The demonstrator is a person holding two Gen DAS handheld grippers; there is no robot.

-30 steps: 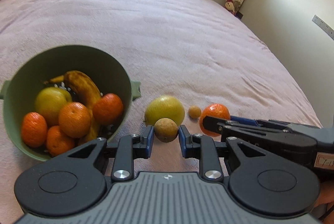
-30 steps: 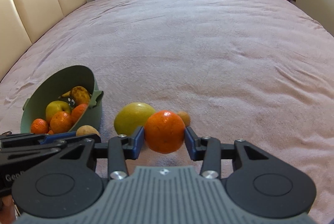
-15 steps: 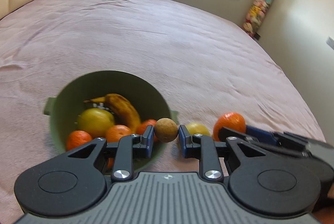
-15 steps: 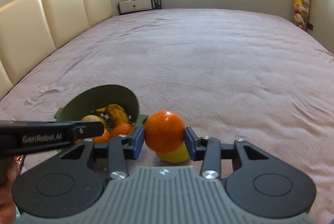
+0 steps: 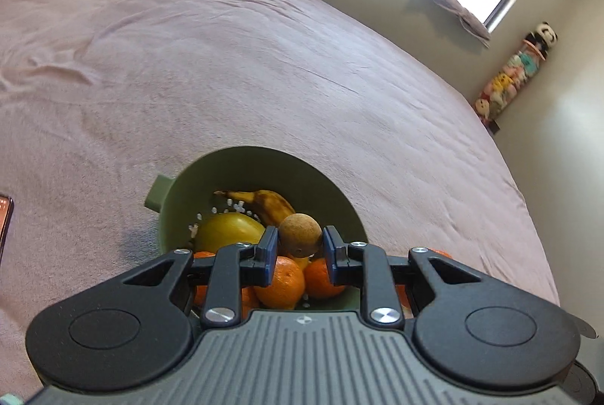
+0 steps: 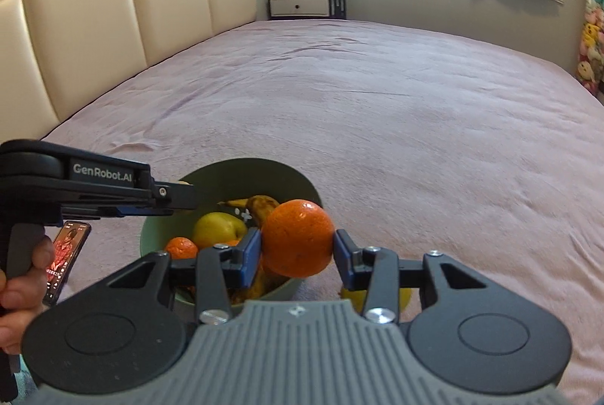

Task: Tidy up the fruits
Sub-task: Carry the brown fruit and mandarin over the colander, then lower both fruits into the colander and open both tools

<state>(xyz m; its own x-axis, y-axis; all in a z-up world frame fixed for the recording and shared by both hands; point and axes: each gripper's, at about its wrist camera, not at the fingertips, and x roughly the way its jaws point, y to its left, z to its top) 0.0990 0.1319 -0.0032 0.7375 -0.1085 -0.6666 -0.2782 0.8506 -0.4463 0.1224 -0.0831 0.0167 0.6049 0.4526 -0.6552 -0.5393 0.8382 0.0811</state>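
Observation:
A green bowl [image 5: 241, 163] sits on the pink bedspread and holds a banana [image 5: 264, 199], a yellow apple [image 5: 226, 233] and several oranges [image 5: 281, 286]. My left gripper [image 5: 300, 240] hangs over the bowl, shut on a small brown round fruit [image 5: 300, 235]. My right gripper [image 6: 298, 246] is shut on a large orange [image 6: 298, 238] above the near right rim of the same bowl [image 6: 264, 167]. In the right wrist view the left gripper's body [image 6: 102, 189] reaches in from the left, its tip at the bowl's left rim. A yellow-green fruit [image 6: 404, 297] lies on the bed under my right gripper.
A phone [image 6: 64, 257] with a lit screen lies on the bed left of the bowl, beside a hand [image 6: 22, 291] on the left gripper's handle. A padded headboard [image 6: 94, 38] is at the left. A low cabinet [image 6: 307, 4] and window stand at the far wall.
Both grippers have lifted their fruits off the bed and carried them left to the bowl. The loose fruits on the bed have slid out of the left wrist view.

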